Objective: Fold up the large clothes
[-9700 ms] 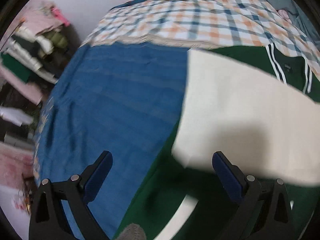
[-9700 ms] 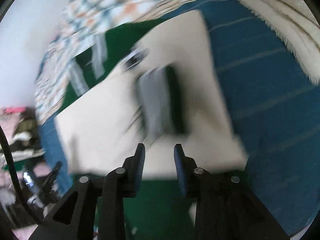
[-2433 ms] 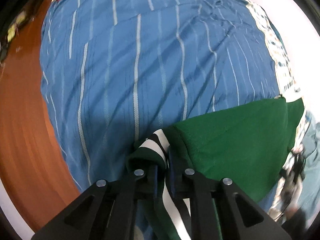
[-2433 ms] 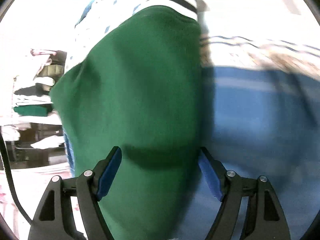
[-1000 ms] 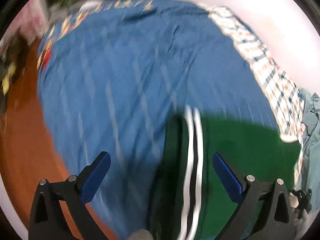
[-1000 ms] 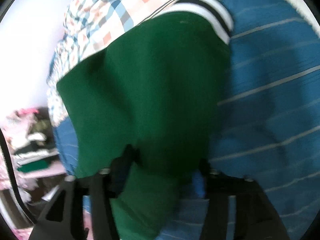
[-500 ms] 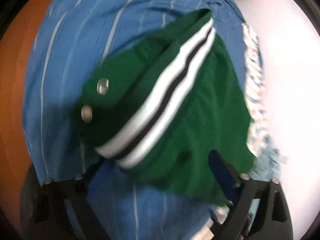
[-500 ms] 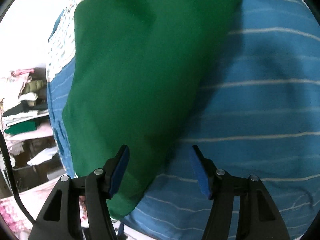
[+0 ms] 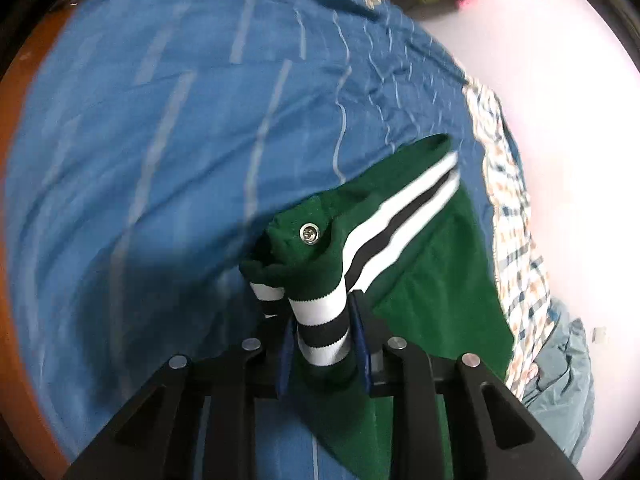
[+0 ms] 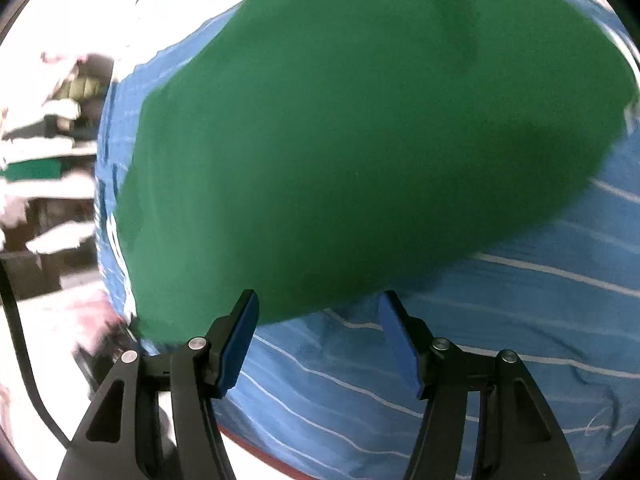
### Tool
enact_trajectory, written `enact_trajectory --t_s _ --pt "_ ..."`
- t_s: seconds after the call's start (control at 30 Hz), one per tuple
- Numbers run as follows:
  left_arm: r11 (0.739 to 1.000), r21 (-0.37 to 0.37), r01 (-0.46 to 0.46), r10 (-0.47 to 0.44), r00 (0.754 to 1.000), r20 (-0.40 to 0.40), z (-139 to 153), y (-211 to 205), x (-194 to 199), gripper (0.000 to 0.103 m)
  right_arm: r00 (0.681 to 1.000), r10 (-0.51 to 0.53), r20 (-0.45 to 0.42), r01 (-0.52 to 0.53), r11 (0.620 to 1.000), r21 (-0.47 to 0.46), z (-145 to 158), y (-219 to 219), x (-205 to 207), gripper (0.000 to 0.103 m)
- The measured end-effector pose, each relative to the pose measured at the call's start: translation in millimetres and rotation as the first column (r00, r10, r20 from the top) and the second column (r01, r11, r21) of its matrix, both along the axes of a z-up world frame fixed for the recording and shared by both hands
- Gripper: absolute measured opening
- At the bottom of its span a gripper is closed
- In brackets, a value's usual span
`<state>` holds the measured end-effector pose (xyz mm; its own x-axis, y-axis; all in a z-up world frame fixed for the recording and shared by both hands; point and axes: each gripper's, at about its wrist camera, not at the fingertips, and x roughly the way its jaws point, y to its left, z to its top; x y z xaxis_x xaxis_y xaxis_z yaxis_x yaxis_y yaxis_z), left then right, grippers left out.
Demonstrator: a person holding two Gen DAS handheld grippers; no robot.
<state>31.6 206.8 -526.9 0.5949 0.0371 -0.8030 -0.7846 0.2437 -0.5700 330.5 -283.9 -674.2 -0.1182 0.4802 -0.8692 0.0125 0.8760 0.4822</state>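
Observation:
A dark green jacket point(image 9: 432, 280) with white and black striped ribbing and a metal snap lies on a blue striped bedspread point(image 9: 160, 160). My left gripper point(image 9: 322, 340) is shut on the jacket's striped ribbed edge point(image 9: 324, 324), which bunches up between the pads. In the right wrist view the jacket point(image 10: 360, 140) fills most of the frame as a broad green panel. My right gripper point(image 10: 318, 338) is open and empty, just short of the jacket's near edge, over the bedspread point(image 10: 500, 340).
A checked blanket point(image 9: 516, 248) and a grey-blue garment point(image 9: 560, 380) lie along the wall side of the bed. Shelves with stacked clothes point(image 10: 44, 128) stand to the left. The bed's wooden edge point(image 9: 16, 320) and the floor lie on the near side.
My left gripper was open half a second ago and has closed on the jacket's striped ribbing. My right gripper stays open and has shifted nearer the jacket's edge.

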Motion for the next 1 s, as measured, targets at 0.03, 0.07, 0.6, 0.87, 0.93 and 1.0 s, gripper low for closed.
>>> enact_trajectory --t_s 0.03,0.07,0.6,0.87,0.93,1.0 --pt "0.999 -0.01 0.035 -0.036 0.999 -0.013 -5.3 7.3 9.7 0.025 1.0 0.008 0.025 -0.008 1.0 0.0 3.7 7.2 1.3 0.064" --pt "0.998 -0.007 0.058 -0.058 0.997 -0.04 -8.7 9.8 12.8 0.027 0.998 0.021 0.063 -0.021 1.0 -0.007 9.2 17.5 4.8 0.064" --pt "0.998 0.008 0.069 -0.069 0.997 -0.028 -35.6 -2.2 27.1 0.103 0.971 0.164 0.173 -0.125 0.969 -0.215 -29.8 139.0 171.9 0.045" --pt "0.998 0.061 -0.029 0.03 0.999 -0.016 -30.9 -4.7 24.1 0.077 0.953 0.253 0.168 -0.187 0.926 -0.328 -25.2 184.2 187.2 0.046" --pt "0.997 0.058 -0.047 0.048 0.999 -0.013 -23.6 -1.8 21.1 0.03 0.954 0.244 0.177 -0.193 0.946 -0.26 -17.8 180.1 177.3 0.046" --pt "0.994 0.092 -0.056 0.057 0.998 -0.009 -9.4 1.8 18.4 0.019 0.959 0.22 0.18 -0.179 0.96 -0.216 -11.2 172.9 168.8 0.046"
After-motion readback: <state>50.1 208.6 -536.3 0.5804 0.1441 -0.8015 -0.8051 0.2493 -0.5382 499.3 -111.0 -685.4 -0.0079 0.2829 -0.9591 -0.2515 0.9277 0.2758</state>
